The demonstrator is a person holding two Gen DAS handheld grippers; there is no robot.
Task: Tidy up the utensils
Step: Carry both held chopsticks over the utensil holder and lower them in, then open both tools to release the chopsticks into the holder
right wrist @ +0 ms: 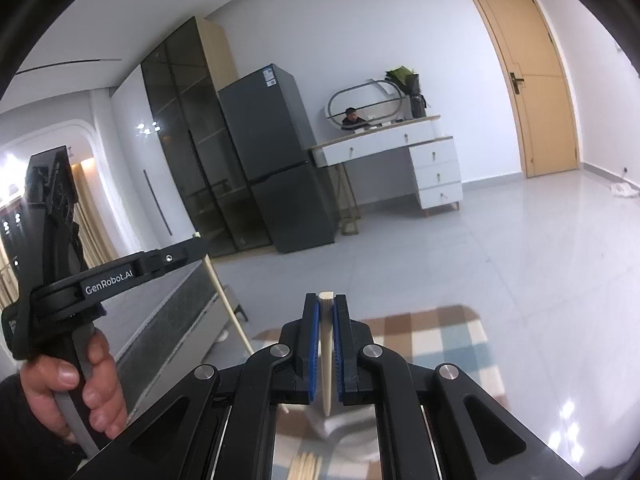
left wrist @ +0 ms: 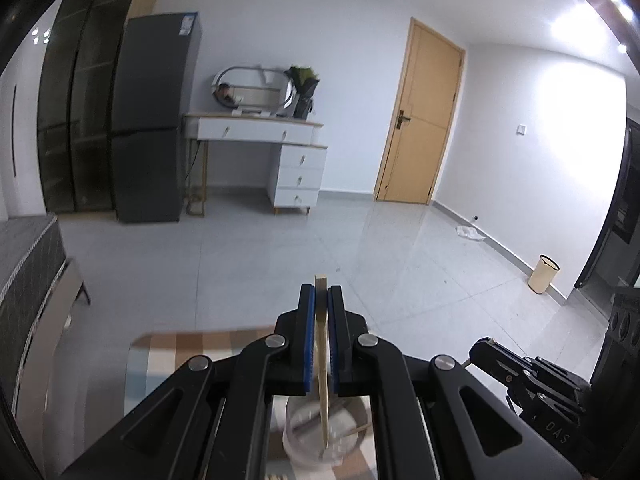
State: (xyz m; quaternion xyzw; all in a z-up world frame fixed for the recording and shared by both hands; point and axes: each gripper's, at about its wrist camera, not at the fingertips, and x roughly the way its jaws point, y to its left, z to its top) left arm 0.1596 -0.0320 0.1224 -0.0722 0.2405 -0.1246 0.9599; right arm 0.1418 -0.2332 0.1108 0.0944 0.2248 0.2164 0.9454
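My left gripper (left wrist: 321, 292) is shut on a pale wooden chopstick (left wrist: 322, 360) that points down into a clear round cup (left wrist: 326, 432) on the checked tablecloth (left wrist: 184, 348). My right gripper (right wrist: 325, 300) is shut on another pale chopstick (right wrist: 326, 360), held upright over the white cup (right wrist: 344, 428). In the right wrist view the left gripper (right wrist: 196, 246) shows at left with its chopstick (right wrist: 228, 304) slanting down. The right gripper (left wrist: 486, 350) shows at lower right in the left wrist view. More chopsticks (right wrist: 308, 466) lie on the cloth.
A grey tiled floor lies beyond the table edge. A dark fridge (left wrist: 152, 120), a white dresser with a mirror (left wrist: 260, 128), a wooden door (left wrist: 424, 116) and a cream bin (left wrist: 543, 273) stand far off. A grey bed (left wrist: 28, 252) is at left.
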